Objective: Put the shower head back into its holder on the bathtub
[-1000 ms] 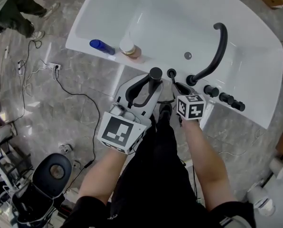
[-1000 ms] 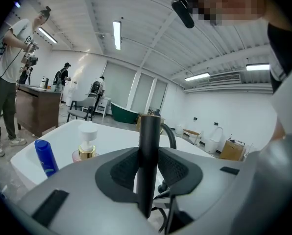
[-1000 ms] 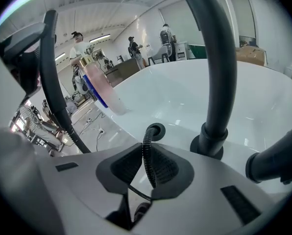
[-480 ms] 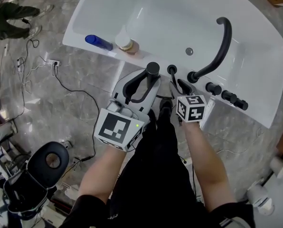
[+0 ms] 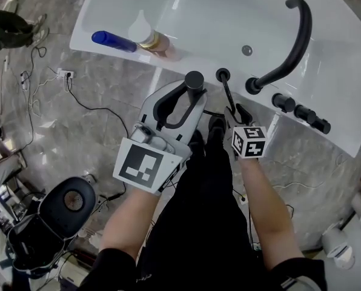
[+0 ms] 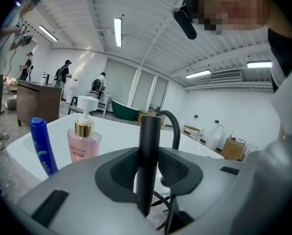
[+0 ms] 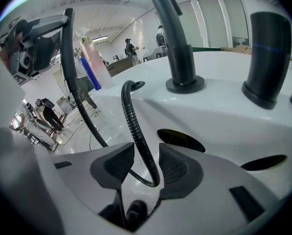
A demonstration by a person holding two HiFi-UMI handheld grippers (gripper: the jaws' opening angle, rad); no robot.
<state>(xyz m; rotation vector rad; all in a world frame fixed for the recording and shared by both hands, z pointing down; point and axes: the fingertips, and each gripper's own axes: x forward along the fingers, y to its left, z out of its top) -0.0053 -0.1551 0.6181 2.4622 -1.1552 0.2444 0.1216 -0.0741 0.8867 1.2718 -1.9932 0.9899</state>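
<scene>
The black shower head (image 5: 194, 81) stands upright just in front of the white bathtub's rim (image 5: 326, 135). My left gripper (image 5: 191, 94) is shut on its handle (image 6: 147, 170). To its right is the round holder (image 5: 222, 74) on the rim, and the black hose (image 5: 229, 97) runs out of it and down. My right gripper (image 5: 237, 110) sits low on that hose. Its jaws are opening; the ribbed hose (image 7: 137, 131) passes loosely between the pads (image 7: 174, 165) and curls back under them.
A curved black spout (image 5: 295, 35) and a row of black knobs (image 5: 301, 114) stand on the rim to the right. A blue bottle (image 5: 112, 41) and a pink pump bottle (image 5: 151, 38) stand at the left. Cables and an office chair (image 5: 65, 208) are on the floor.
My right gripper has slid down the hose away from the rim and let go of it, its jaws spreading. The left gripper with the shower head has sunk a little.
</scene>
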